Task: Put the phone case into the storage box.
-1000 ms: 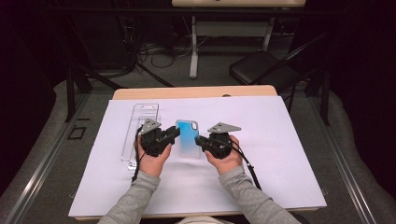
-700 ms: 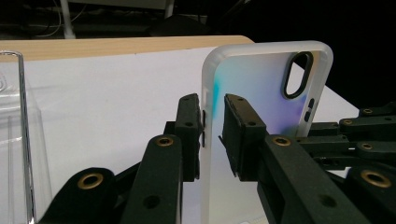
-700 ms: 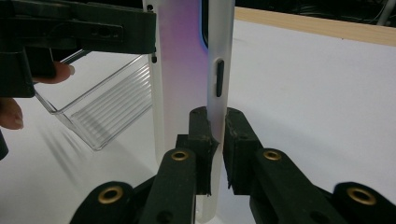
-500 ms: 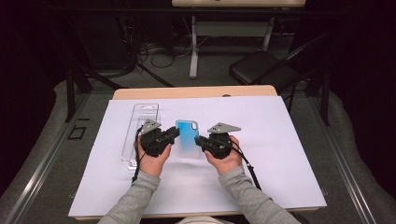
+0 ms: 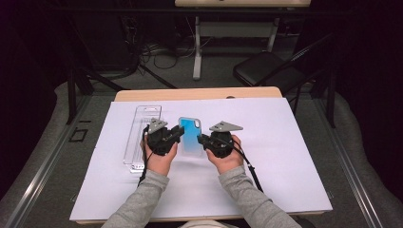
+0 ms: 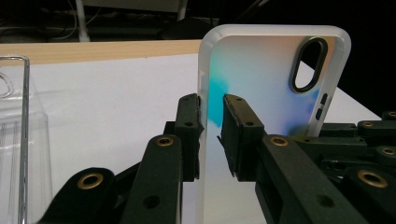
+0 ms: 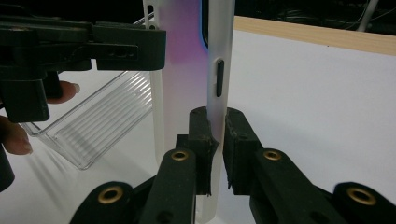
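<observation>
Phone case (image 5: 190, 137) beside clear packaging tray (image 5: 142, 137)

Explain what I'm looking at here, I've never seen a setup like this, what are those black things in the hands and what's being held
No robot here: a person sits at a table and holds a tool in each hand. Each tool is a hand-held gripper with two black jaws and a small camera on it.

The high view looks down from above. It shows the left hand-held gripper, the right hand-held gripper, and between them a phone case, bluish with a frosted rim. Beside it, on the white sheet covering the table, lies a clear plastic package.

The other two pictures come from the grippers' own cameras. In the left gripper view the jaws pinch one long edge of the case; in the right gripper view the jaws clamp the opposite edge. So both grippers hold the case upright.
</observation>
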Motion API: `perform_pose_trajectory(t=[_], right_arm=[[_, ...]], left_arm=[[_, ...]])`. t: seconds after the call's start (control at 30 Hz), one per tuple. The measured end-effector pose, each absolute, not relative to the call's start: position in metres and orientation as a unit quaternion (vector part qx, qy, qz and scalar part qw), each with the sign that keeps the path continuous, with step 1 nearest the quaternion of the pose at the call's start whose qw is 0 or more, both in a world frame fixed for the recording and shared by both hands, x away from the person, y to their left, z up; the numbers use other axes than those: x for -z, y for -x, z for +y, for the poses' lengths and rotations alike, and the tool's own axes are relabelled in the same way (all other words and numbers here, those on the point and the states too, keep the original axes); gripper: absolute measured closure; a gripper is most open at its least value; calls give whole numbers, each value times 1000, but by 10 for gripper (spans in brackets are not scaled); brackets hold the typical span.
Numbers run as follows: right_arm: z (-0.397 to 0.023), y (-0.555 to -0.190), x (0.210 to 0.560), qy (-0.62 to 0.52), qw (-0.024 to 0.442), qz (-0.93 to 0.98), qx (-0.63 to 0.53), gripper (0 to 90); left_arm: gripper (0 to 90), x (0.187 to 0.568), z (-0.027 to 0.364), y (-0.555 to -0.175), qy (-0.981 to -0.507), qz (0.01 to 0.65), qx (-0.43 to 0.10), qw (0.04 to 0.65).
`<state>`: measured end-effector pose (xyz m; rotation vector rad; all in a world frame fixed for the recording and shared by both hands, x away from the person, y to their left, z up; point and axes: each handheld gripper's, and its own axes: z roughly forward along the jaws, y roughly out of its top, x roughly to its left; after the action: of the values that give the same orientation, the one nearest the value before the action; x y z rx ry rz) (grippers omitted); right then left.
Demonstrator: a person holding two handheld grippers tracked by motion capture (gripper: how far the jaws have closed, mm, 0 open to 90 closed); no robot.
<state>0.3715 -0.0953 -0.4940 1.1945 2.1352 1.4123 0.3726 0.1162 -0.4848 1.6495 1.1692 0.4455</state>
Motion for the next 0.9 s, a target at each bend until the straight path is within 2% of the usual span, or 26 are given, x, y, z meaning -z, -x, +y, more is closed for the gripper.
perform_pose_trajectory(t=[0.57, 0.9], right_arm=[[-94, -376, 498, -427, 176, 744, -483, 828], [-93, -375, 499, -427, 179, 743, -483, 828]], left_arm=[[830, 491, 110, -378, -686, 492, -214, 492], [871, 491, 109, -378, -682, 500, -207, 492]])
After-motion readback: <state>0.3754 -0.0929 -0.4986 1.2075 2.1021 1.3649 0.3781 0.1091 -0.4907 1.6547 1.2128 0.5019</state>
